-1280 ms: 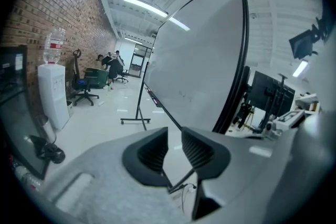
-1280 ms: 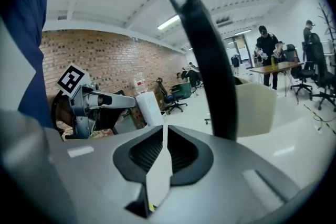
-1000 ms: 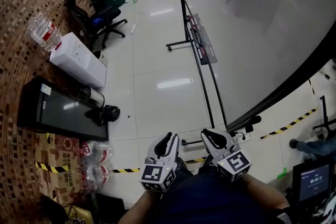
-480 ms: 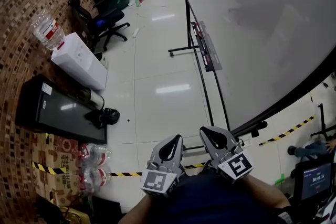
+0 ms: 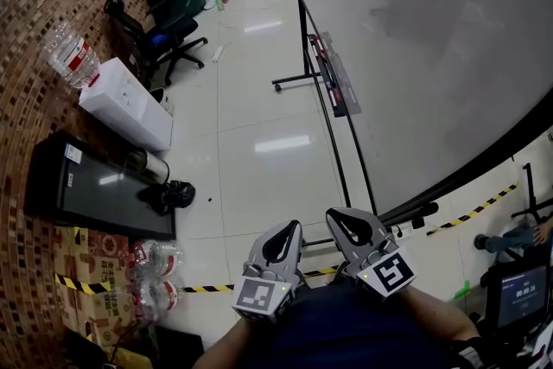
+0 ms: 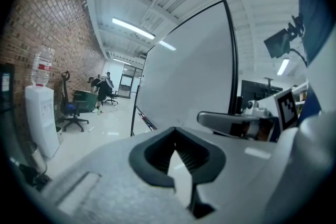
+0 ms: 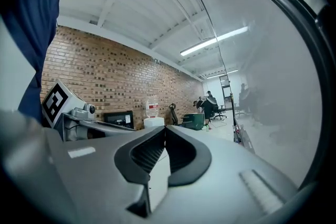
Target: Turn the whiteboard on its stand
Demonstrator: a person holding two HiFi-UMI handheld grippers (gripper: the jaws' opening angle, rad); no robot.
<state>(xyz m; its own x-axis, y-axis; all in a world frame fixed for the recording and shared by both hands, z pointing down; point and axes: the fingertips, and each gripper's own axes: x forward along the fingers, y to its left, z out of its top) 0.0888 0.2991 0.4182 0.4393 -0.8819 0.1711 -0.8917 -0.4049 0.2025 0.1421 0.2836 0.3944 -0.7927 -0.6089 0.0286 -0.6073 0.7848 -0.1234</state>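
The grey left gripper (image 5: 285,229) and right gripper (image 5: 336,219) are kept closed, empty (near the large black-framed whiteboard (image 5: 432,39)), so a push could be glanced off its frame.

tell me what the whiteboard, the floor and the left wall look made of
Whiteboard: smooth coated panel, probably painted steel or melamine; faint wiped smudges show on it.
Floor: glossy pale tiles, going by the bright reflections and faint joint lines.
Wall: rough red-brown brick with visible mortar joints.
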